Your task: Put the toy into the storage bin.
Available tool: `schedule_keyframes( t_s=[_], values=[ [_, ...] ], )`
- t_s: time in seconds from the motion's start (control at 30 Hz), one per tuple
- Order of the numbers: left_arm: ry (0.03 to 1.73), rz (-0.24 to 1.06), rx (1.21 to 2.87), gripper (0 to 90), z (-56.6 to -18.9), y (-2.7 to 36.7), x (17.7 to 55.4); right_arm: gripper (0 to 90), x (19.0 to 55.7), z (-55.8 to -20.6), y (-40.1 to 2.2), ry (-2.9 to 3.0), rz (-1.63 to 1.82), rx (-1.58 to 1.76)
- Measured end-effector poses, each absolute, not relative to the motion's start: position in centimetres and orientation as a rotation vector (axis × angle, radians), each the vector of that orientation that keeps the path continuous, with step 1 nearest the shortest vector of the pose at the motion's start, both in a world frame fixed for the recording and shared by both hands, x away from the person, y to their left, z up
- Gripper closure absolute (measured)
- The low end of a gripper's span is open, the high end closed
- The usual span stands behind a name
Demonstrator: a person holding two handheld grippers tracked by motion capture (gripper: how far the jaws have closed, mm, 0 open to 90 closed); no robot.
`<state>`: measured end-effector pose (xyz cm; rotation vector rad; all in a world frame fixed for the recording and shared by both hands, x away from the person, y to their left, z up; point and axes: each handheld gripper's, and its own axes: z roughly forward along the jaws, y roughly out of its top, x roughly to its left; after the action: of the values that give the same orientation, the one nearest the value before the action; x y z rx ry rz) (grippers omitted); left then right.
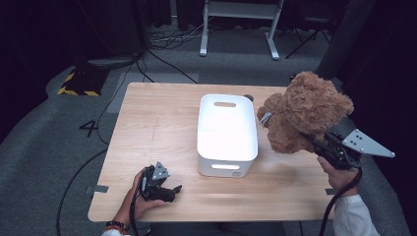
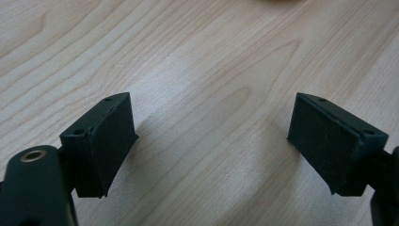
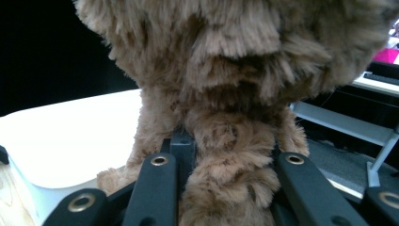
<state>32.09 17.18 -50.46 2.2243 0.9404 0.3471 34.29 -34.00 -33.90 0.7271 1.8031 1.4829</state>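
Observation:
A brown plush teddy bear (image 1: 302, 113) hangs in the air above the table's right side, just right of a white plastic bin (image 1: 227, 133). My right gripper (image 1: 314, 140) is shut on the bear from below and behind; in the right gripper view the jaws squeeze a fold of its fur (image 3: 226, 155). My left gripper (image 1: 172, 191) rests low over the wooden table (image 1: 152, 123) near the front left edge. Its pads (image 2: 113, 141) stand apart over bare wood with nothing between them.
The bin stands in the table's middle, its handle slot on the far wall. Beyond the table are grey carpet, black cables (image 1: 167, 64), a white desk frame (image 1: 241, 24) and a yellow-black striped block (image 1: 78, 83).

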Motion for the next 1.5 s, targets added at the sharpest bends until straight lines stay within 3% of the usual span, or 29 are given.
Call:
schedule_keyframes(
  t_s=[1.0,1.5],
  values=[
    [0.94,0.348,2.225,15.3,-50.5,17.2,32.1,70.5,34.2,-30.8,-30.1,1.805,1.543,0.6],
    [0.938,0.349,2.227,15.3,-50.5,17.2,32.1,70.5,34.8,-30.3,-25.3,1.884,1.568,0.514]
  ],
)
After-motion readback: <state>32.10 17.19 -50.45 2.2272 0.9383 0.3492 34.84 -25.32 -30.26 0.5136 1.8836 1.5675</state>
